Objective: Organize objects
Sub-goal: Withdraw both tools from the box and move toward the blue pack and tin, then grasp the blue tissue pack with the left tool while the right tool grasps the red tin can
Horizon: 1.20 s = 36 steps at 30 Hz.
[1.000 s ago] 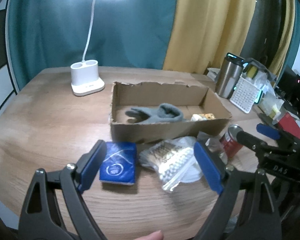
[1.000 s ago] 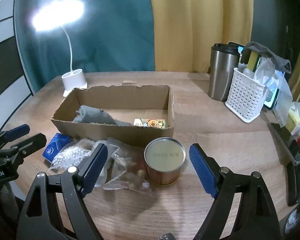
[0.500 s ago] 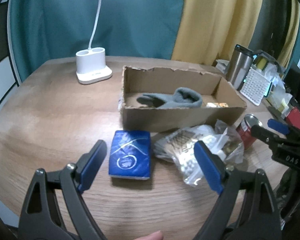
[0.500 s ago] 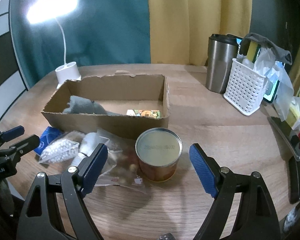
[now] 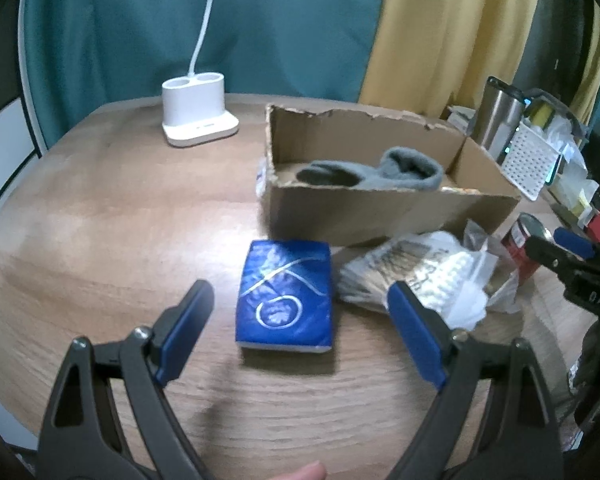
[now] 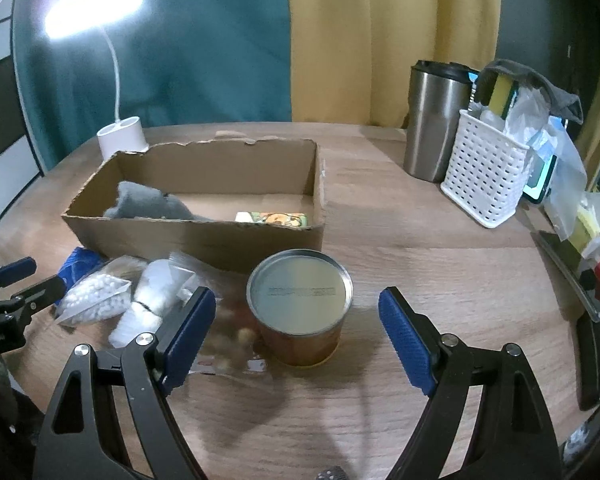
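Now both claws gape wide and empty — left gripper [image 5: 300, 316] frames the blue packet [image 5: 286, 296], right gripper [image 6: 296, 320] frames the tin can [image 6: 299, 304], with the cardboard box [image 6: 204, 240] at twelve o'clock.

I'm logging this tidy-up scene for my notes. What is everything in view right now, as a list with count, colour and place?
cardboard box: 1, brown, table centre
glove: 1, grey, in box, lamp-side end
printed packet: 1, yellow-green, in box, other end
tissue pack: 1, blue, on table before box
plastic bags: several, clear with white contents, between pack and can
can: 1, silver lid, upright before box
lamp: 1, white, lit, table's far edge
tumbler: 1, steel, beside basket
basket: 1, white, filled with clutter
table: 1, wood
left gripper: 1, black with blue pads, open around tissue pack
right gripper: 1, same, open around can
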Available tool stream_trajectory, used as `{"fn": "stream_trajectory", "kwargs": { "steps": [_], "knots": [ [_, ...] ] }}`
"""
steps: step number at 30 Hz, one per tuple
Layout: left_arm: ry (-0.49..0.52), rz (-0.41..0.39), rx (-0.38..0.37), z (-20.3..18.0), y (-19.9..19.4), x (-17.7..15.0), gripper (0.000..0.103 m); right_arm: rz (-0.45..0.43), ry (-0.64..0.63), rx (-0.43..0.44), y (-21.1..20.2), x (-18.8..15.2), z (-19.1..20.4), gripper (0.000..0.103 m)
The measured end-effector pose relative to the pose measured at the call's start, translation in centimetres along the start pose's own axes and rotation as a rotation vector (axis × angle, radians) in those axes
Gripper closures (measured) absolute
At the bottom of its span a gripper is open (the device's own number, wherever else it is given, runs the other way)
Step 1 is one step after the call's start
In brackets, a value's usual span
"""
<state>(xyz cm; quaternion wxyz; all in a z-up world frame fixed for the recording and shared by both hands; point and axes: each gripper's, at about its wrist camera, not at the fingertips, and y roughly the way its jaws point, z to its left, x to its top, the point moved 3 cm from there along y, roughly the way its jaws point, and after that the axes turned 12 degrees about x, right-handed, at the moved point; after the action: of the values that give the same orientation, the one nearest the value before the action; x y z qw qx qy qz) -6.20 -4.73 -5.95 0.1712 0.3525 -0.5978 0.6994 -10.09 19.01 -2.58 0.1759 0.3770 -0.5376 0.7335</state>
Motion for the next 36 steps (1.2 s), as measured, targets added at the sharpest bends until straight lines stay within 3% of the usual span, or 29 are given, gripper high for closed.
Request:
{"fn": "stream_trajectory", "kwargs": {
  "steps": [24, 28, 36],
  "knots": [
    [0.034, 0.099, -0.008, 0.0, 3.6, 0.1, 0.013, 0.067, 0.079, 0.056, 2.4, 0.3, -1.4, 0.017],
    [0.053, 0.1, -0.004, -0.3, 3.6, -0.1, 0.015, 0.072, 0.083, 0.053, 2.5, 0.3, -1.5, 0.029],
    [0.11, 0.075, 0.017, -0.9, 3.3, -0.6, 0.046, 0.076, 0.072, 0.043, 2.5, 0.3, -1.2, 0.043]
  ]
}}
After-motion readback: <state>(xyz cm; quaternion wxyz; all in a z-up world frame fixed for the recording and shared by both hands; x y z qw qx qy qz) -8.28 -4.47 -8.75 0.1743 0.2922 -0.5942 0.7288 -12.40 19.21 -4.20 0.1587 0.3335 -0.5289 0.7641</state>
